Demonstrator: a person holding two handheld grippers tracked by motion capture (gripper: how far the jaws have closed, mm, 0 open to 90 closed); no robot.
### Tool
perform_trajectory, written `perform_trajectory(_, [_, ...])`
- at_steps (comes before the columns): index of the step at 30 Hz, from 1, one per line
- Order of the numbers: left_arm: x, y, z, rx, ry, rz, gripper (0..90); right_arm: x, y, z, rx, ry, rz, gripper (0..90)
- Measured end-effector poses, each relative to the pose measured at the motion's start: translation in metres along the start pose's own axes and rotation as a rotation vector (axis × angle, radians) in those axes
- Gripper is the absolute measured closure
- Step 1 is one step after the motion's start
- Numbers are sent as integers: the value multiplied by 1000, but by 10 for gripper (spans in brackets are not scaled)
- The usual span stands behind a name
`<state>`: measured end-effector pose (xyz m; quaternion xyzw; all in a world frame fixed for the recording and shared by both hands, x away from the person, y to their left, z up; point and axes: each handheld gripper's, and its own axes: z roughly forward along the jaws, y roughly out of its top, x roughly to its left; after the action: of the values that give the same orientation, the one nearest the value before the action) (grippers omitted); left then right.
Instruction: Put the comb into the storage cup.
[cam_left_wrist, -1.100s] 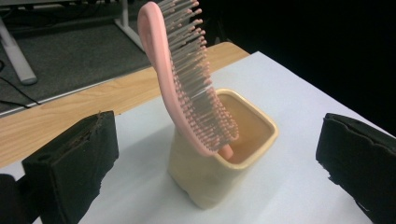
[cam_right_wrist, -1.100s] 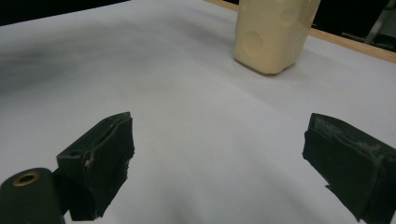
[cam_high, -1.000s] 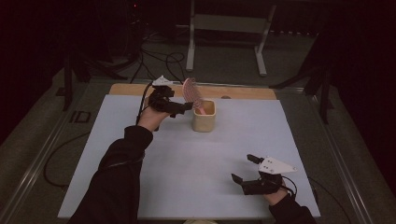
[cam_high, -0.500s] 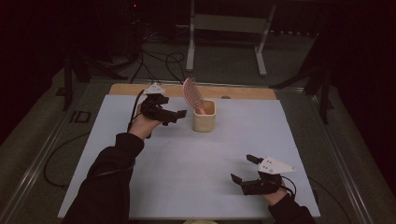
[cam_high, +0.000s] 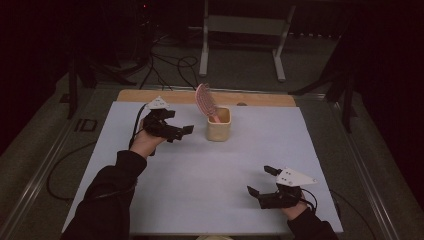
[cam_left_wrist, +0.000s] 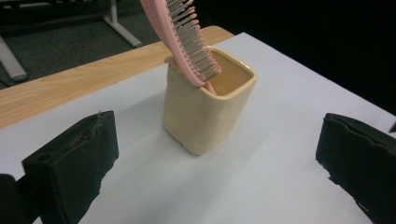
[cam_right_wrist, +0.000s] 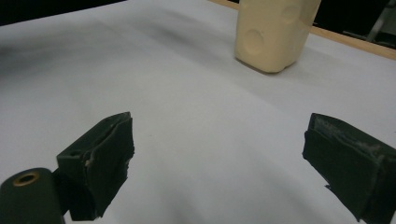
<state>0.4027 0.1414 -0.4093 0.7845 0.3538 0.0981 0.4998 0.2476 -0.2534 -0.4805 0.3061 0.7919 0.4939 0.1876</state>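
Note:
A cream square cup (cam_high: 219, 126) stands near the far middle of the white mat (cam_high: 200, 175). A pink hairbrush (cam_high: 205, 101) stands in it, bristle head up, leaning left. My left gripper (cam_high: 181, 133) hovers open just left of the cup, apart from it and holding nothing. In the left gripper view the cup (cam_left_wrist: 205, 112) and the brush (cam_left_wrist: 187, 37) sit ahead, between the spread jaws of the left gripper (cam_left_wrist: 219, 163). My right gripper (cam_high: 260, 181) rests open and empty at the near right of the mat. In the right gripper view, that right gripper (cam_right_wrist: 224, 158) has the cup (cam_right_wrist: 275, 32) far ahead of it.
A wooden strip (cam_high: 150, 95) runs along the table's far edge. Beyond it stand a metal frame's legs (cam_high: 204, 50), with cables (cam_high: 165, 65) on the dark floor. A cable trails from the left gripper down over the mat's left side.
My left gripper has drawn back from the brush and cup, leftward and toward the person, with its jaws open. The brush stays in the cup. The right gripper has not moved.

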Motion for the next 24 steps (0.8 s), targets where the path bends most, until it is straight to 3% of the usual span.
perform_trajectory(12, [-4,-21,-22,-9,3,11,0,1,0,0,0,1,2,86])
perform_trajectory(24, [-12,-53,-37,-1,-12,22,0,1,1,0,-2,-1,-3,86])
